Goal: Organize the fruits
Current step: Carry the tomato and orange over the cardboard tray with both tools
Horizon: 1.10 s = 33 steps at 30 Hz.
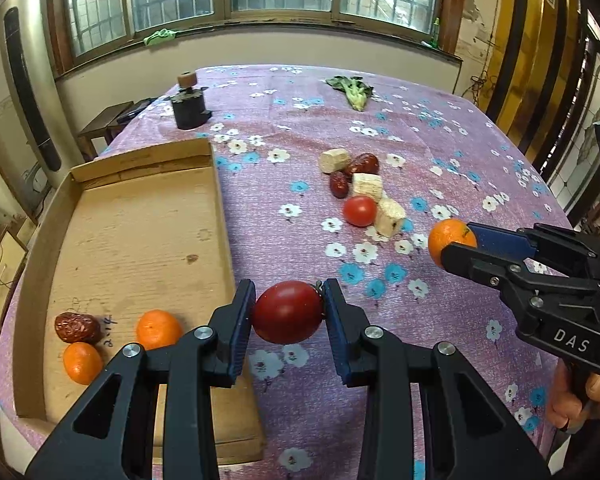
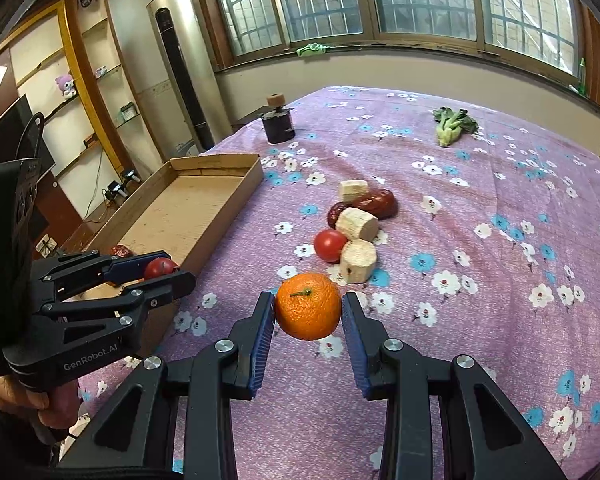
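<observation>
Floral tablecloth [image 1: 300, 120]; left gripper [image 1: 288, 312] grips tomato [image 1: 287, 311], right gripper [image 2: 308, 307] orange [image 2: 308, 306].

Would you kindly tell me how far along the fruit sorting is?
Done: two oranges and a red date lie in the cardboard tray. In hand: left gripper holds a dark red tomato, right gripper a stemmed orange. Left: another tomato and two dates on the tablecloth.

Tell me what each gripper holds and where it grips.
Left gripper holds a tomato, pads on its two sides, stem end against the right pad. Right gripper holds an orange by its sides, stem facing the camera.
</observation>
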Motion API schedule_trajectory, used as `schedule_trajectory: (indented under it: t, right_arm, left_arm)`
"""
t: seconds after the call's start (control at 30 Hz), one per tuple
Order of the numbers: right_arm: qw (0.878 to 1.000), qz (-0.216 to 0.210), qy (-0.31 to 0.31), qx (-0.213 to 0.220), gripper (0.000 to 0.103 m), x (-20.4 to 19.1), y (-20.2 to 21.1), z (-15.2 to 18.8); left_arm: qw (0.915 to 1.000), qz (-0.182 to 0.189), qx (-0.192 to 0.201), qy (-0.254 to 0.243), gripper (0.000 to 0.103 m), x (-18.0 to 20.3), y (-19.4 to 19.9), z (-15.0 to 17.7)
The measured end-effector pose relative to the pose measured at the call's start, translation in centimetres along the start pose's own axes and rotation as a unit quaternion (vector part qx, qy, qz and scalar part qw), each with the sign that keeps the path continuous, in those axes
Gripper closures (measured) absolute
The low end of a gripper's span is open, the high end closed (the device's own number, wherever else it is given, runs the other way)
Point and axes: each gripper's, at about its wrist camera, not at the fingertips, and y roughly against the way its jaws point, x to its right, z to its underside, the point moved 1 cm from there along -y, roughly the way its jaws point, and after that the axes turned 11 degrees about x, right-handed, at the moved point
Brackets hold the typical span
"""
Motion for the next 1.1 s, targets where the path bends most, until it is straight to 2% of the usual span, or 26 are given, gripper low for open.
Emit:
schedule_trajectory:
  t: [0.3,1.1]
  right_arm:
    - [1.000,-0.021,0.014,-0.006,0.068,-2.4,-1.2,-0.5]
    - [0.996,-0.069,0.047,-0.020,0.068,-8.7,-5.3,-1.8]
  left_arm:
    - [0.9996,-0.023,0.005,0.016,0.071,-2.9,0.6,0.0]
    - [0.9967,-0.056,0.004,0.059,0.071,-10.1,0.8,0.4]
